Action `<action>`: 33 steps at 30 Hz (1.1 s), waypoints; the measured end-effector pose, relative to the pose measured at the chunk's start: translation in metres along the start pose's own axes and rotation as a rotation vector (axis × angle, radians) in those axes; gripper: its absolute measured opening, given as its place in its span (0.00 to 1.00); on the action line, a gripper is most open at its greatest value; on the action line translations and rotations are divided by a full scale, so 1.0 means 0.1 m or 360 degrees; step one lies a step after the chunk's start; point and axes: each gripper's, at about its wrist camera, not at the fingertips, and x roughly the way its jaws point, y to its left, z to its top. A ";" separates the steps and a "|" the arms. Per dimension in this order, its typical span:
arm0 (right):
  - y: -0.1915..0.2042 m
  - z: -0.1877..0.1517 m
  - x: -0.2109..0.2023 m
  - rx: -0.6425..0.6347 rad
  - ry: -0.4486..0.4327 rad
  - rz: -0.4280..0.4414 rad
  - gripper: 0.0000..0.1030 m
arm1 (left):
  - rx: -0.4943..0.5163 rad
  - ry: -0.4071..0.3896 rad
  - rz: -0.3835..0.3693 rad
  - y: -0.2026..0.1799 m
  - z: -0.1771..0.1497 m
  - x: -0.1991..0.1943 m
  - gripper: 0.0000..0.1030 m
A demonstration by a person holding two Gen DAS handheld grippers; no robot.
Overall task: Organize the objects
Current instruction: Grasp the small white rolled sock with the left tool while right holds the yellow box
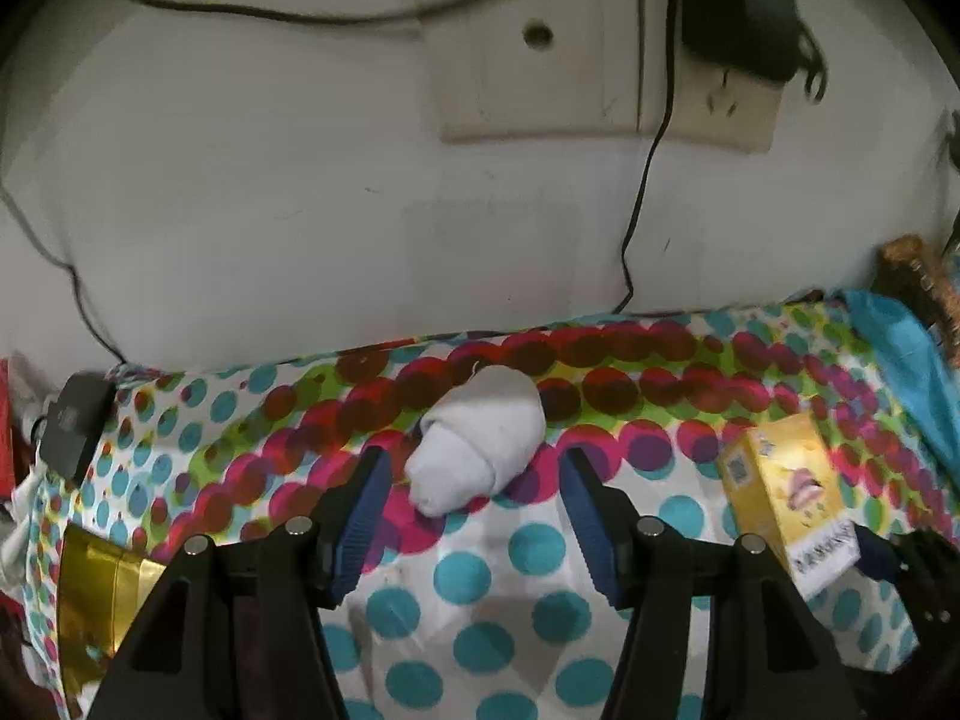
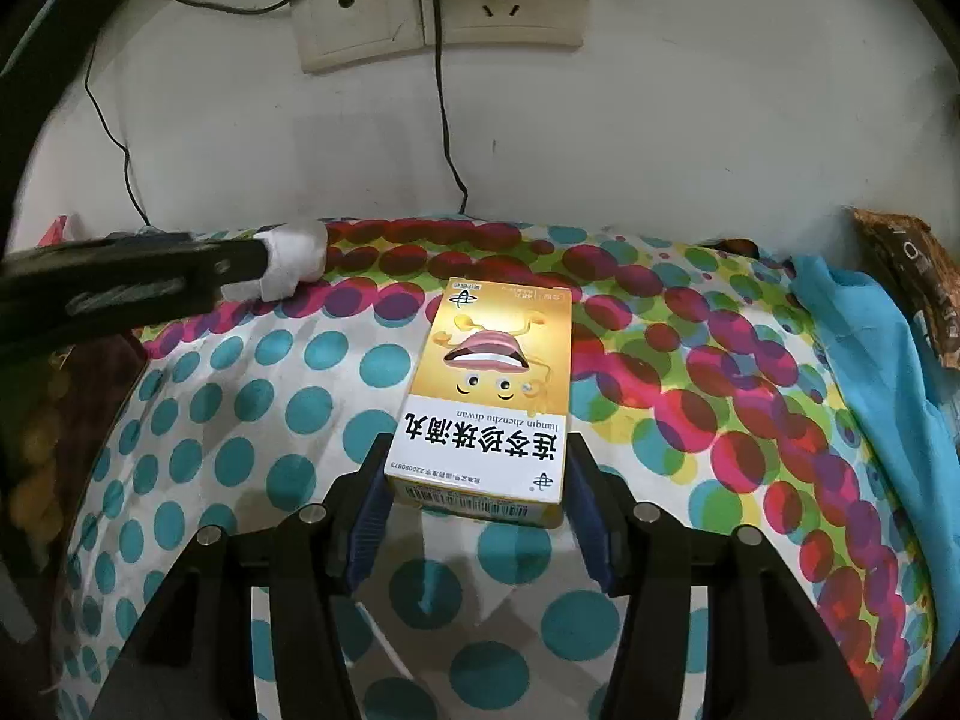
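The right hand-held gripper [image 2: 474, 474] is clenched on the near end of a yellow cardboard medicine box [image 2: 489, 390], lying on the soft dotted cloth [image 2: 240, 420]. Left of the box, the left hand-held gripper [image 1: 474, 480] stands released around a rolled white fabric sock [image 1: 480, 444] near the cloth's far edge; open cloth lies between them.
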 end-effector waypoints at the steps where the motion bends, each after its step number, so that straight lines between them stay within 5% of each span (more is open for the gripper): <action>1: -0.02 0.00 -0.01 0.0005 -0.0001 0.0006 0.50 | 0.0003 0.0008 0.0006 -0.01 0.01 0.04 0.58; 9: -0.05 -0.01 -0.01 0.0008 0.0002 0.0013 0.50 | -0.0028 0.0051 0.0010 -0.03 0.00 0.26 0.57; 16: 0.00 -0.02 -0.02 0.0006 0.0013 0.0013 0.51 | 0.0006 0.0049 0.0109 0.01 -0.07 0.35 0.39; 33: 0.04 -0.04 -0.02 -0.0008 0.0019 -0.0005 0.51 | -0.0083 -0.0034 0.0011 0.08 -0.21 0.20 0.27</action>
